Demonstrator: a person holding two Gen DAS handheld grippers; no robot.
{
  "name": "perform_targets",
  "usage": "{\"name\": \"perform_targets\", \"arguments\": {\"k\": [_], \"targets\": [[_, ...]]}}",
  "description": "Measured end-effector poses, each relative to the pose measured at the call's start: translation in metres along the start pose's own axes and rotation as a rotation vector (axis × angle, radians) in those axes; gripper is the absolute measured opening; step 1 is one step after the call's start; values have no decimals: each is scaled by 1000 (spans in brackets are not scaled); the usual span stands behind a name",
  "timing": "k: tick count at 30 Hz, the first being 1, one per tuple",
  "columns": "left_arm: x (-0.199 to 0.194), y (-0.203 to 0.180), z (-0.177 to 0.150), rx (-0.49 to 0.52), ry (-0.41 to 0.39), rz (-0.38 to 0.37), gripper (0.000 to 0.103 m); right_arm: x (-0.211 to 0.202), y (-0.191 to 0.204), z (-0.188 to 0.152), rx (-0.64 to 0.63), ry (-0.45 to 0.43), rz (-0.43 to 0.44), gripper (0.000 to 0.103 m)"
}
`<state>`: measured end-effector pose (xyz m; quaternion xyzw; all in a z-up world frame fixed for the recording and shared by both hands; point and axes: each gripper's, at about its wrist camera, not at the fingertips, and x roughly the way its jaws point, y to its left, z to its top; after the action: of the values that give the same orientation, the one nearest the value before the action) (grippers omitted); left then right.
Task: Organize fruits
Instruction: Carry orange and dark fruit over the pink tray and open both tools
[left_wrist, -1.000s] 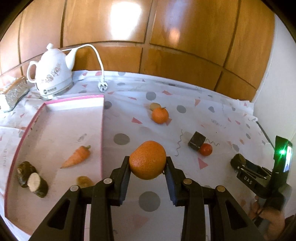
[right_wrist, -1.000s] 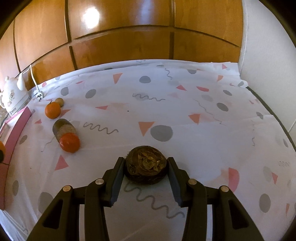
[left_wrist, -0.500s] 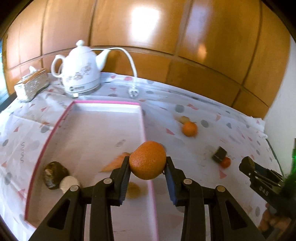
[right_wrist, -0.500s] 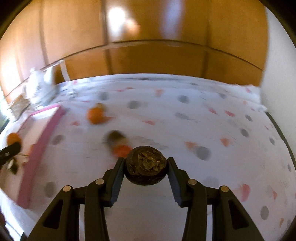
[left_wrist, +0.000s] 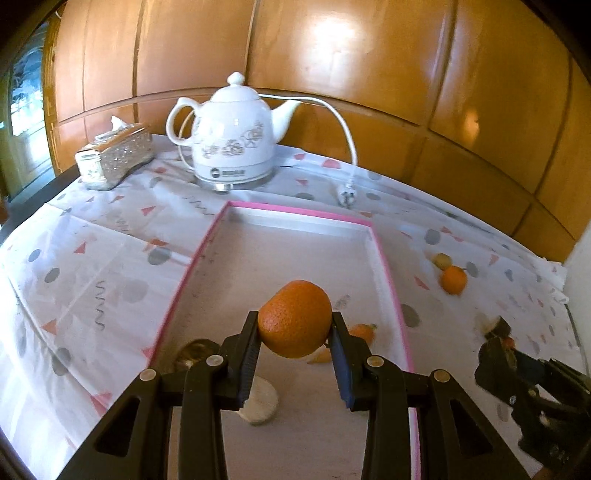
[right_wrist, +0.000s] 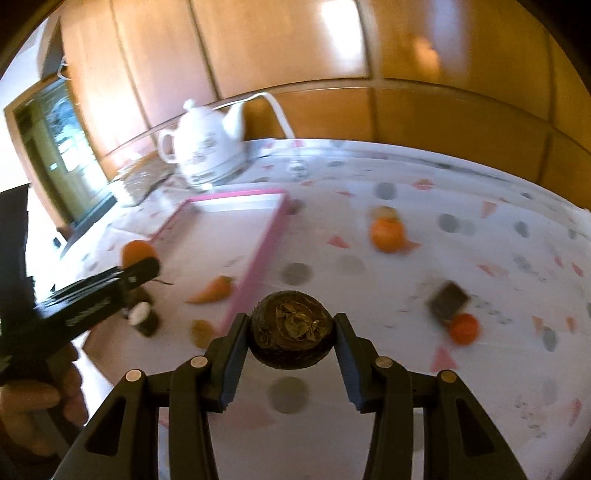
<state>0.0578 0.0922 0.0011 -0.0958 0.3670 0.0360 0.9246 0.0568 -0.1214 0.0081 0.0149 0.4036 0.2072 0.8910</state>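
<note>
orange, pink and white on a dotted cloth

the orange (left_wrist: 294, 324) is bright orange in a black gripper (left_wrist: 294, 334); the tray (left_wrist: 388, 258) is white, rimmed pink; the cloth (left_wrist: 92, 266) is white with grey dots, pink triangles and squiggles (rather faded); the kettle (left_wrist: 233, 137) is white with grey flowers; the dark brown ball (right_wrist: 292, 335) shows golden leaves.

A home: wood-panelled wall (left_wrist: 369, 74), teapot-shaped kettle (left_wrist: 232, 136), tissue box (left_wrist: 114, 155).

Glossy wood-panelled wall (left_wrist: 332, 55), sunlit
</note>
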Motion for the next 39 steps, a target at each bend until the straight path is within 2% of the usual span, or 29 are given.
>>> {"name": "perform_targets", "arguments": {"k": [7,14,18,21,26,31,39], "targets": [[10,14,19,1,6,30,37,13,33,13,-17,28,92,46],[21,24,33,-3,17,54,39,29,63,21,-51,36,125,46],[15,27,32,-18,0,79,56,39,75,22,-60,46,164,47],[11,30,29,-31,-6,95,62,43,83,19,-77,51,172,47],[3,34,20,-60,-11,108,64,40,90,12,-114,37,149,50],[-11,32,9,-68,-37,114,74,32,84,8,-110,4,100,50],[-25,16,-1,-35,-54,107,74,17,63,6,-48,-40,46,50]]}}
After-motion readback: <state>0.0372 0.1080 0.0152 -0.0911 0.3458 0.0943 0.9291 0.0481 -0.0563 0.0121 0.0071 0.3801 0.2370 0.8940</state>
